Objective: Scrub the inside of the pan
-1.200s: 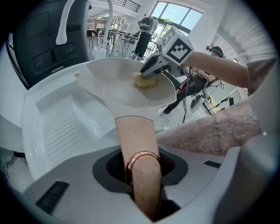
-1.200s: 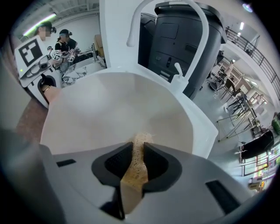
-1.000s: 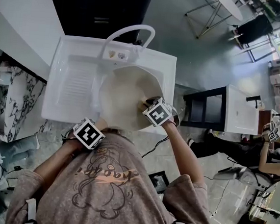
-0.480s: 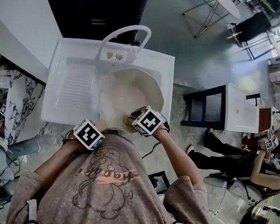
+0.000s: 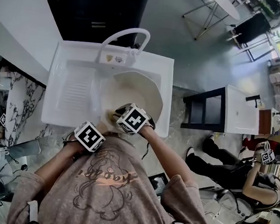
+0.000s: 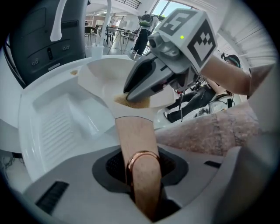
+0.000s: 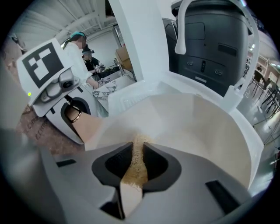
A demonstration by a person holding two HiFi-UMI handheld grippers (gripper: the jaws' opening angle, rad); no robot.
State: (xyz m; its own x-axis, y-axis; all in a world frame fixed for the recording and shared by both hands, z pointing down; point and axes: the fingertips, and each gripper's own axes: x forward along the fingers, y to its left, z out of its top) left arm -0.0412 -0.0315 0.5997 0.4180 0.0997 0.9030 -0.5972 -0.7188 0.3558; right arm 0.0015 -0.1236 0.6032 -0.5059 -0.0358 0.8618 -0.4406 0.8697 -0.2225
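Observation:
A cream pan (image 5: 137, 91) lies tilted in the basin of the white sink (image 5: 164, 87). My left gripper (image 5: 99, 129) is shut on the pan handle (image 6: 136, 144), a tan handle with a copper ring, at the sink's near edge. My right gripper (image 5: 116, 116) is shut on a yellow-brown sponge (image 7: 136, 159) and presses it against the pan's inner wall (image 7: 192, 127) near the handle side. In the left gripper view the right gripper (image 6: 131, 97) holds the sponge (image 6: 133, 103) on the pan (image 6: 105, 81). The right gripper view shows the left gripper (image 7: 72, 114) on the handle.
A white faucet (image 5: 125, 35) arches over the back of the sink. A ribbed drainboard (image 5: 76, 85) fills the sink's left half. A marble counter (image 5: 13, 99) stands at the left, a black and white cabinet (image 5: 226, 112) at the right, with a person (image 5: 237, 175) sitting beyond it.
My right gripper has swept the sponge leftwards across the pan, from its right side to the near left by the handle. The left gripper has stayed on the handle.

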